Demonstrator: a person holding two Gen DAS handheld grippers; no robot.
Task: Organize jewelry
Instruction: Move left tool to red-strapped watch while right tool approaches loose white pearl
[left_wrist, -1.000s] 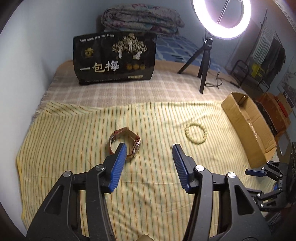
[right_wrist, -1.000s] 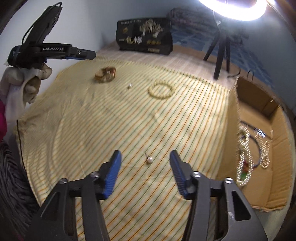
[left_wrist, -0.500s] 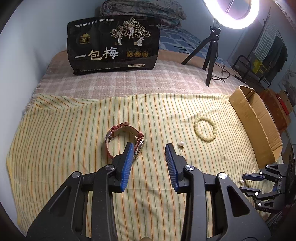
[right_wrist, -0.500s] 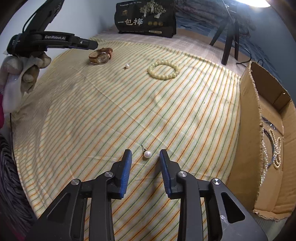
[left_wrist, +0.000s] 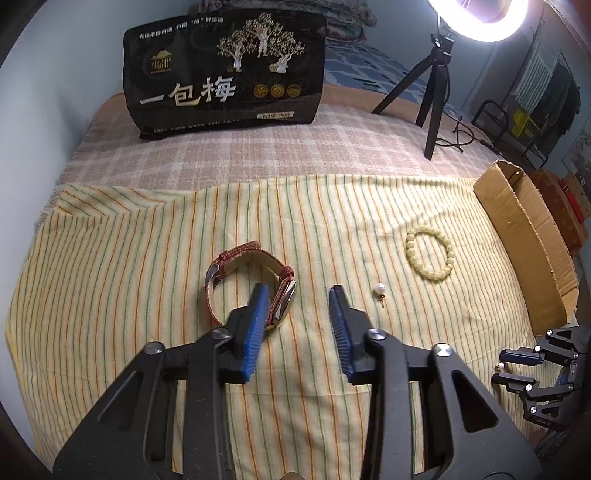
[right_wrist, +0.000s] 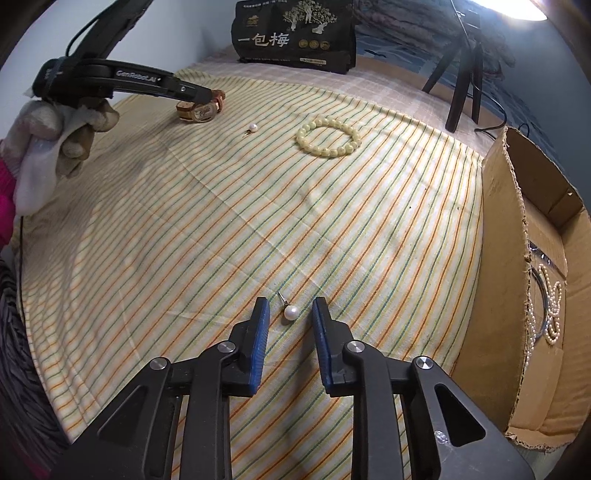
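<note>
A red-strapped watch (left_wrist: 251, 280) lies on the striped cloth; my left gripper (left_wrist: 299, 291) is open right over its face side, the left finger against the case. The watch also shows in the right wrist view (right_wrist: 201, 107) under the left gripper. A pearl stud earring (left_wrist: 379, 290) lies right of the left gripper, and a pale bead bracelet (left_wrist: 430, 254) further right. My right gripper (right_wrist: 290, 306) is open with a second pearl earring (right_wrist: 290, 312) between its fingertips, on the cloth. The bracelet (right_wrist: 328, 136) and first earring (right_wrist: 252, 128) show far off.
A cardboard box (right_wrist: 517, 258) at the right edge holds pearl necklaces (right_wrist: 552, 306); it also shows in the left wrist view (left_wrist: 524, 229). A black snack bag (left_wrist: 225, 74) and a ring-light tripod (left_wrist: 436, 92) stand at the back.
Both grippers moved forward and lower. The left closed in on the watch, its jaws narrower than a second ago. The right narrowed around the near pearl earring.
</note>
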